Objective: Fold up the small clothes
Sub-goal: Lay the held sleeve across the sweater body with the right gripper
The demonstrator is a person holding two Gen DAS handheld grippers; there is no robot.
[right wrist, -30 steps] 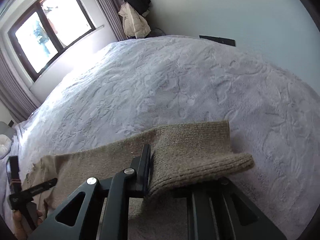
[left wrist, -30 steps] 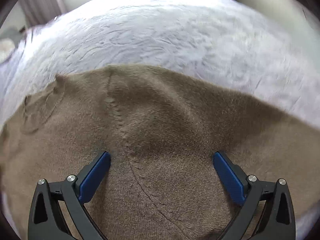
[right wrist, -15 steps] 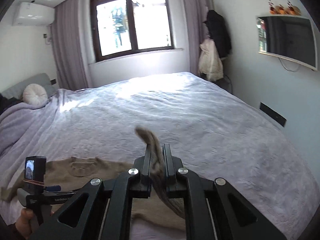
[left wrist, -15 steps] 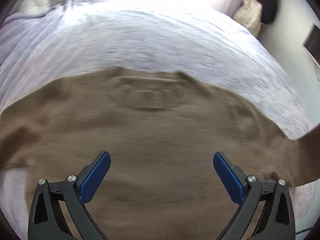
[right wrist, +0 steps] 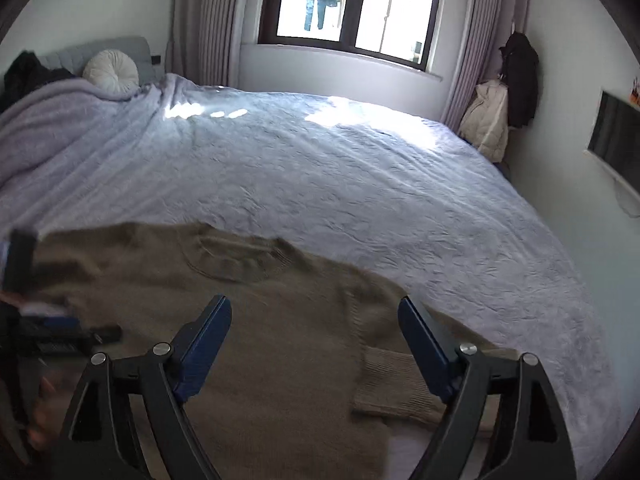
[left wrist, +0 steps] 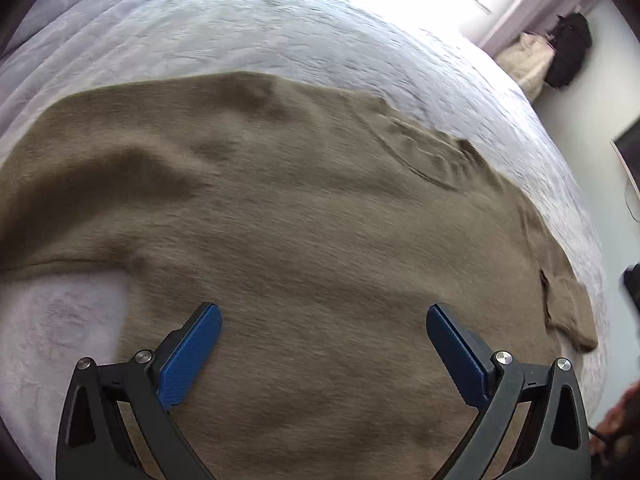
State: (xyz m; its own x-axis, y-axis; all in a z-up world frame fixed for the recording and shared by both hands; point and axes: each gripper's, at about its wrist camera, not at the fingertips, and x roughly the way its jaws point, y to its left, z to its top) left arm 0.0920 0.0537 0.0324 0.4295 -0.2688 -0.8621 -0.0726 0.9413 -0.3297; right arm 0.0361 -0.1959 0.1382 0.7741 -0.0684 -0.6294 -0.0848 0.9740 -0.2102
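Note:
A brown knitted sweater (left wrist: 312,208) lies spread flat on the pale lilac bed (left wrist: 280,20), its neckline (left wrist: 432,160) towards the far right. My left gripper (left wrist: 324,316) hovers over the sweater's body, open, with nothing between its blue pads. In the right wrist view the sweater (right wrist: 288,320) fills the foreground, and one sleeve lies folded inward with its ribbed cuff (right wrist: 396,384) resting on the body. My right gripper (right wrist: 316,308) is above that sleeve; its jaws are opening and nothing is between them. The left gripper's body (right wrist: 48,332) shows blurred at the left edge.
The bedspread (right wrist: 340,168) stretches far beyond the sweater. A round white cushion (right wrist: 111,70) and a rumpled blanket sit at the head end. A window (right wrist: 348,4), hanging coats (right wrist: 504,104) and a wall screen (right wrist: 620,148) border the room.
The right gripper carried the sleeve cuff across and let it go; the sleeve now lies on the sweater's body. Both grippers swung sideways over the sweater. The left stayed open.

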